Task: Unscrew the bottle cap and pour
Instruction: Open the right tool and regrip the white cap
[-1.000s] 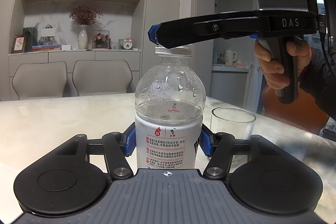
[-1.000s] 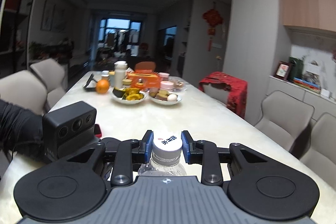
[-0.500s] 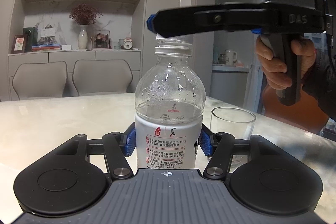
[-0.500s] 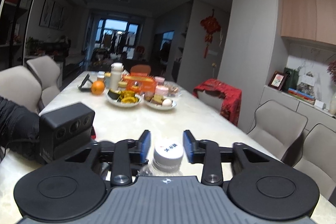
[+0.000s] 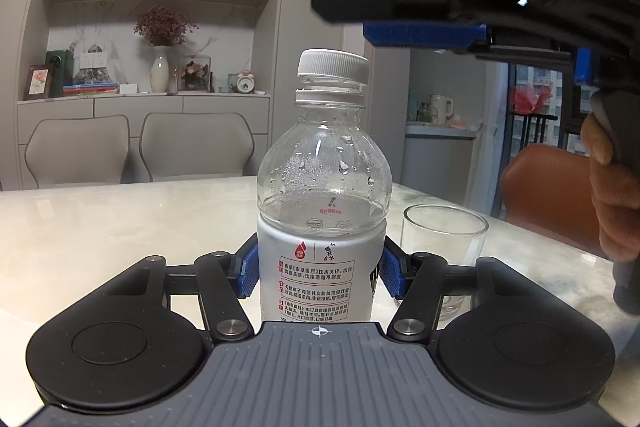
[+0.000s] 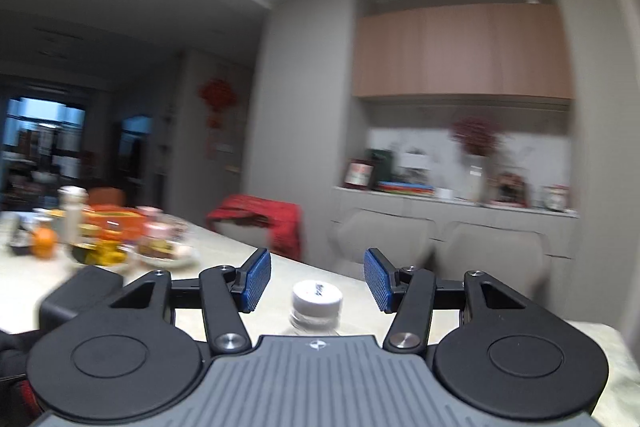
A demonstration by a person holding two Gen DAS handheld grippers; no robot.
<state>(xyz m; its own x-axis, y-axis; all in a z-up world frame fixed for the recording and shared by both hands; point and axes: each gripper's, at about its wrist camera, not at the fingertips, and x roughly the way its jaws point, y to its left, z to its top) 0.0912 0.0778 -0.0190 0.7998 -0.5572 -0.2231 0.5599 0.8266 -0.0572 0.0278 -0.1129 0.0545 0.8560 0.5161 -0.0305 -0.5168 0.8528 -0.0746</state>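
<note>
On table (image 5: 120, 219): one bottle (image 5: 322, 211), one glass (image 5: 444, 251).

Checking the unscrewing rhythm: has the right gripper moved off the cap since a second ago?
Yes. The right gripper has opened and lifted above the cap on the bottle.

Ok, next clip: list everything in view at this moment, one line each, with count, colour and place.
bottle: 1, clear with a white label, upright on the table, held at the label
cap: 1, white, on the bottle neck, sitting slightly tilted
glass: 1, clear, on the table right of the bottle
table: 1, pale marble
chairs: 2, beige, behind the table
vase: 1, white, with dark red flowers, on the sideboard
clock: 1, small, on the sideboard
food plates: several, blurred, at the table's far end
left tool: 1, black with blue pads, shut on the bottle
right tool: 1, black with blue pads, open, above the cap
</note>
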